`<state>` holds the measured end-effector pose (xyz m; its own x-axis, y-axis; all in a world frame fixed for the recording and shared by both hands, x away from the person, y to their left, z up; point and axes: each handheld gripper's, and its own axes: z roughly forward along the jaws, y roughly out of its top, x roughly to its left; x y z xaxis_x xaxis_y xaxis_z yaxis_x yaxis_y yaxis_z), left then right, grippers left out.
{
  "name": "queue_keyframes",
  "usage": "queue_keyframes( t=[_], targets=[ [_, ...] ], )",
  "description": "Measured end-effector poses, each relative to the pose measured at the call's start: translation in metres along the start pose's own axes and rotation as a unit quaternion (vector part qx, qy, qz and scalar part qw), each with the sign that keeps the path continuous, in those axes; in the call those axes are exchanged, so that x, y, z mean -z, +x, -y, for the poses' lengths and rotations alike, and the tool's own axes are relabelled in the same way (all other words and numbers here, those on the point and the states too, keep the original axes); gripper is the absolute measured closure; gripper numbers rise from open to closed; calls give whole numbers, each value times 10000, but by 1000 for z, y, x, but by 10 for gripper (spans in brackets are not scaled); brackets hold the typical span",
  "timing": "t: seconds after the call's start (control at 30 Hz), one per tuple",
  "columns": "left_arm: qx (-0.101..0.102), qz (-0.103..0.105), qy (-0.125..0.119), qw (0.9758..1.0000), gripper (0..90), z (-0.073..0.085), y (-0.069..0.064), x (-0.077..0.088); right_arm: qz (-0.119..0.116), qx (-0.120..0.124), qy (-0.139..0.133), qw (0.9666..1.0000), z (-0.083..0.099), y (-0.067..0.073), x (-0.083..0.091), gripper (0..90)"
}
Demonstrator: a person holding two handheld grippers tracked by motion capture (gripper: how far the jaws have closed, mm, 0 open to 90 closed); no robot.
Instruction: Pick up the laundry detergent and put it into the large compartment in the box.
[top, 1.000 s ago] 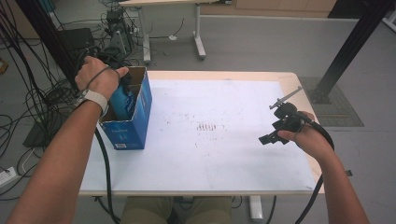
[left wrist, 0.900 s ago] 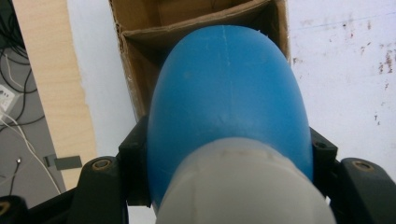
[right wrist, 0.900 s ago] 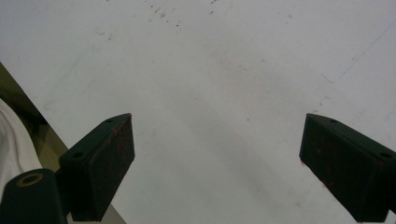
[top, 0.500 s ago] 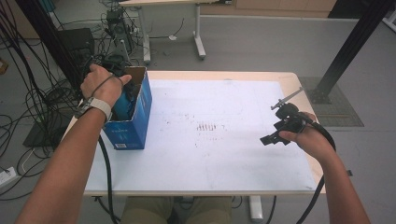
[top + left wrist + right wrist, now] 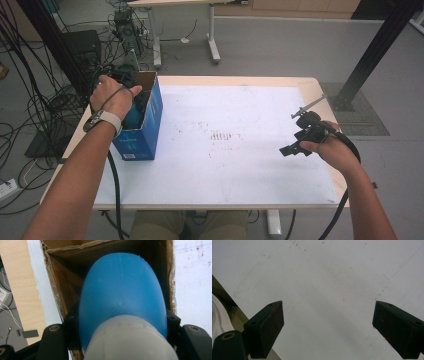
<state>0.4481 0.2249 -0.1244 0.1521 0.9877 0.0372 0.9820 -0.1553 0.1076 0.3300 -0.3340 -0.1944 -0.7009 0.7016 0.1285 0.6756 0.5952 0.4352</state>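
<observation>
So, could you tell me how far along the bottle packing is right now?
Done: the left gripper has the blue bottle clamped. In hand: the bottle is partly down inside the open cardboard box, the jaws not yet let go. Left: probably seat it and release. The right gripper hangs open over the white table, holding nothing.

There were two grippers: the left gripper (image 5: 131,95) and the right gripper (image 5: 300,142), one in each of two hands. One blue bottle (image 5: 122,290) sat clamped between the left gripper's jaws. One open cardboard box (image 5: 145,132) surrounded that bottle, directly below the left gripper. One white table (image 5: 240,165) lay beneath the right gripper's spread jaws.
</observation>
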Motion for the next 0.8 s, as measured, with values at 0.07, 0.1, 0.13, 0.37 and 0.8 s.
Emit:
queue_keyframes(
  t=[0.07, 0.1, 0.13, 0.37, 0.8],
  targets=[
    [-6, 10, 16, 10000, 377, 0, 1, -2, 6, 6, 11, 10000, 0, 0, 0, 103],
    [-13, 13, 24, 10000, 377, -1, 1, -3, 3, 9, 4, 10000, 0, 0, 0, 103],
    [-10, 17, 13, 10000, 377, 0, 1, -4, -3, 4, 9, 10000, -1, 0, -1, 103],
    [-57, -12, 57, 10000, 377, -1, 0, -11, -19, 12, 19, 10000, -4, 1, -3, 103],
    [-85, 19, 165, 9998, 376, -3, -1, -27, -4, -5, 27, 10000, -2, 0, -2, 103]
  ],
)
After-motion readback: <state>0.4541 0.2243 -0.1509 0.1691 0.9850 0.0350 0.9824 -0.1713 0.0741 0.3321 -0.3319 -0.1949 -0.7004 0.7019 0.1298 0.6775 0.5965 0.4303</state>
